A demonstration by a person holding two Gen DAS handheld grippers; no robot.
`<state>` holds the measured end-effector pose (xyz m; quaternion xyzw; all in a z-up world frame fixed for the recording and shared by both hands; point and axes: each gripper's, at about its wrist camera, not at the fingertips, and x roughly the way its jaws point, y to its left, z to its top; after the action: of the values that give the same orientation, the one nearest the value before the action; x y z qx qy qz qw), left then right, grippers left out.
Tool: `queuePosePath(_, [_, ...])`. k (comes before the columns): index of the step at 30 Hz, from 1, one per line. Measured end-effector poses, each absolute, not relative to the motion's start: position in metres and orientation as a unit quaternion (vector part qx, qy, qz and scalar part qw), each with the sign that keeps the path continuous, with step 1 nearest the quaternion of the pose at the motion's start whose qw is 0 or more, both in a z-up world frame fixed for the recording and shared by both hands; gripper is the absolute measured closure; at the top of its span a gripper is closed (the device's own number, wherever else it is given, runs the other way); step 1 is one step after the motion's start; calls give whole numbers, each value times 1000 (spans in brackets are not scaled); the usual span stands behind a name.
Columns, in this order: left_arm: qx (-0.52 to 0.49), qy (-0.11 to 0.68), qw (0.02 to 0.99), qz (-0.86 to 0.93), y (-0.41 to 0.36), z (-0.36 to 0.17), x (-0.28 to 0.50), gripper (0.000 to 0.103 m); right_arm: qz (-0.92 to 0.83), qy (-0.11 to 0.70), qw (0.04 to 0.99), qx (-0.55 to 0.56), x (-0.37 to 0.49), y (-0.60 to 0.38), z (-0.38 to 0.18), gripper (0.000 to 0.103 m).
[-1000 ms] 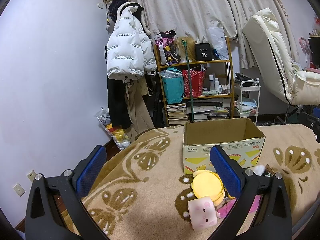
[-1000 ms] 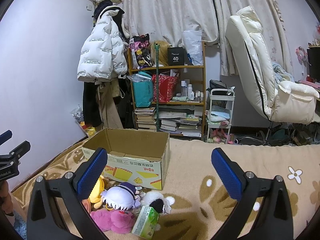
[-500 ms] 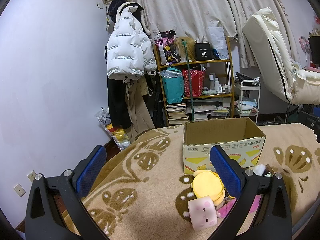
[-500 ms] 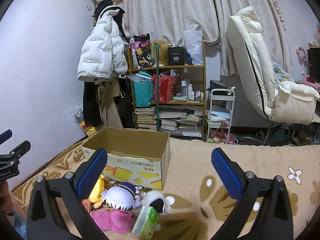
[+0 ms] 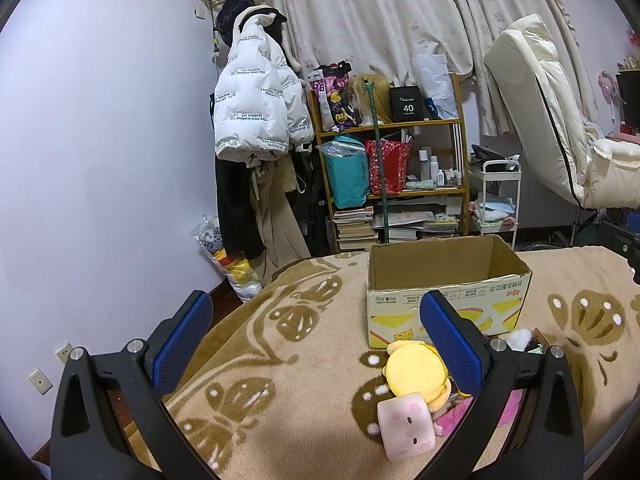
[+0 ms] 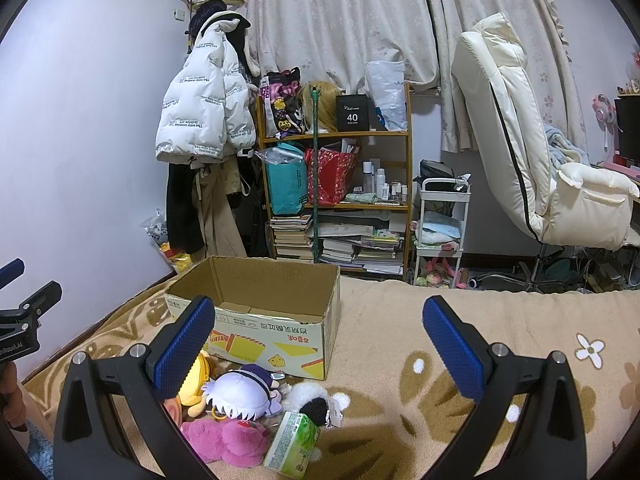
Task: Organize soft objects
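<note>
An open empty cardboard box [image 5: 448,276] [image 6: 256,312] stands on a beige patterned blanket [image 5: 288,364]. In front of it lies a pile of soft toys: a yellow plush [image 5: 416,368], a pink cube plush [image 5: 405,426], a white-and-purple doll [image 6: 240,394], a pink plush [image 6: 228,440], a black-and-white plush [image 6: 314,400] and a green soft pack [image 6: 292,446]. My left gripper [image 5: 316,340] is open and empty, left of the pile. My right gripper [image 6: 318,344] is open and empty, above the pile.
Beyond the blanket stand a cluttered wooden shelf [image 5: 392,184], hanging coats [image 5: 252,120], a white cart [image 6: 440,232] and a cream recliner chair [image 6: 532,168]. The left gripper's body shows at the left edge of the right wrist view [image 6: 20,320].
</note>
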<state>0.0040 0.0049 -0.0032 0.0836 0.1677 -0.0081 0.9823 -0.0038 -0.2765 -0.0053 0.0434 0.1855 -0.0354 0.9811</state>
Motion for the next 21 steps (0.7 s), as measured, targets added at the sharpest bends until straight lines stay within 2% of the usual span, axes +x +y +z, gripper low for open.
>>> queuePosePath(21, [86, 167, 982, -8, 4, -3, 4, 1, -35, 185, 981, 43, -4, -278, -4, 0])
